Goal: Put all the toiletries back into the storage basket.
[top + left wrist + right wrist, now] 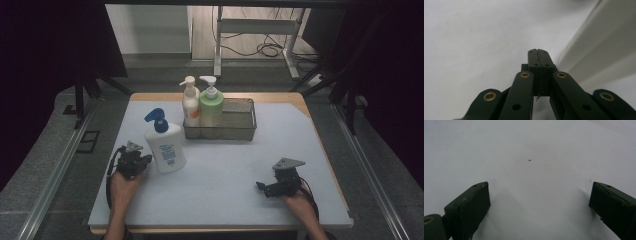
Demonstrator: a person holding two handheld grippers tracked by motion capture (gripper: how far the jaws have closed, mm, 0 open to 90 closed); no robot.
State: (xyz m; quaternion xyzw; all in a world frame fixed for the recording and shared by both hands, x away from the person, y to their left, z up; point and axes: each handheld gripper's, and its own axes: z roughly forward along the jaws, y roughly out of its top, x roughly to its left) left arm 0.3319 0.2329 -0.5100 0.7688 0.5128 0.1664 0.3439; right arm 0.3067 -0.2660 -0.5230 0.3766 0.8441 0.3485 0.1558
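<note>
A white pump bottle with a blue pump head (165, 145) stands upright on the table's left half. My left gripper (145, 161) sits just to its left, close against its base. In the left gripper view its jaws are pressed flat together with nothing between them (538, 55), and the bottle's white side (604, 42) fills the right edge. My right gripper (261, 187) rests on the table at the front right. Its jaws stand wide apart over bare table surface (537, 200).
A grey wire basket (235, 125) stands at the back middle of the pale table (225, 170). A cream pump bottle (190, 105) and a green pump bottle (211, 106) stand in its left end. Dark curtains flank both sides.
</note>
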